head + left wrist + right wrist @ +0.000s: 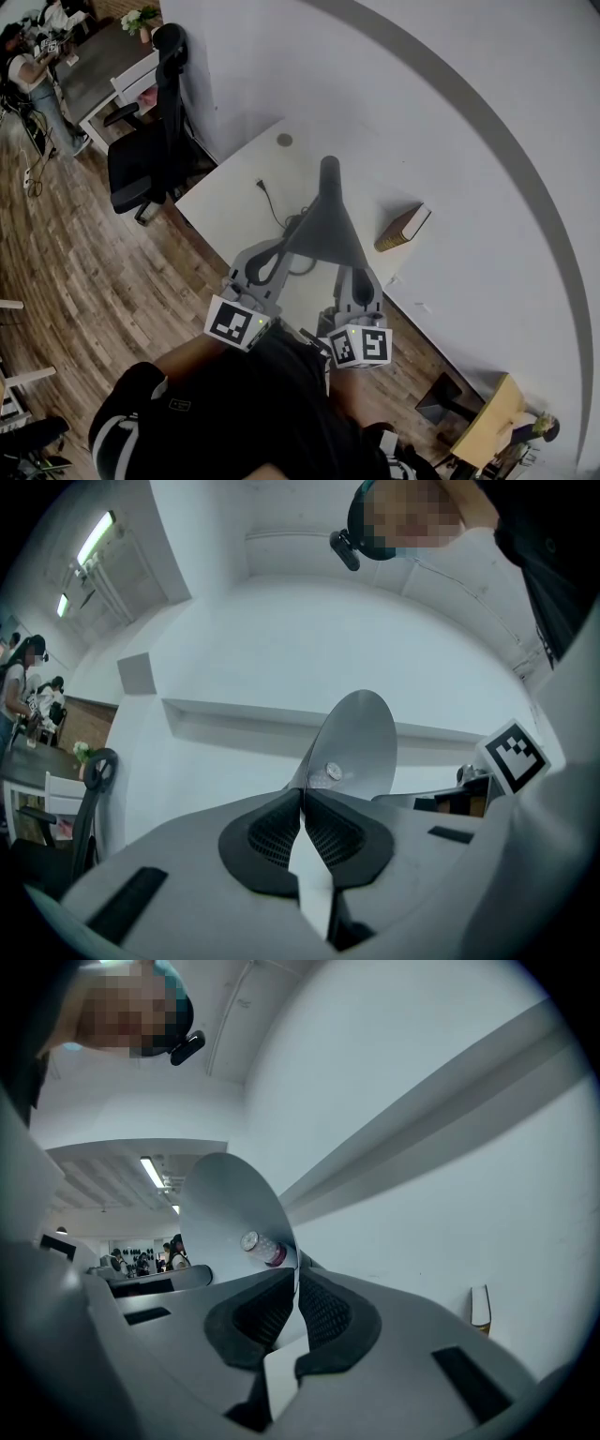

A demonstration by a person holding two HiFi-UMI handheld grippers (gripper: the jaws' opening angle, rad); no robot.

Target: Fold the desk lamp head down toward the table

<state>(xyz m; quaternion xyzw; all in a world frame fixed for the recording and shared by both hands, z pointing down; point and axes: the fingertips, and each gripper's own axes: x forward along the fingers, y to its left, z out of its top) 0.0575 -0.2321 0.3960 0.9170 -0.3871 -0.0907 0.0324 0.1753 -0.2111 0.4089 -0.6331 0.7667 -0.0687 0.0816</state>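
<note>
The lamp head (323,230), a dark cone with a silver inside, was above the white table (234,202), close to the edge where the person stood. Its narrow end pointed away from the person and its wide mouth faced toward the two grippers. The left gripper (279,251) was at the left side of the wide rim and the right gripper (349,274) was at the right side, so the lamp head was between them. In the left gripper view, the fingers of the left gripper (302,794) were pressed together on the thin edge of the lamp head (361,738), with only the sheet of the shade between the dark pads. In the right gripper view, the right gripper (296,1279) was also clamped on the rim of the lamp head (225,1204), and the bulb (262,1246) was visible inside the cone, just above the jaws. On the table, a black cable (272,202) lay to the left of the lamp, and a book (403,227) lay to its right, apart from it. A black office chair (150,141) stood on the wooden floor (84,262) beside the left end of the table.
</note>
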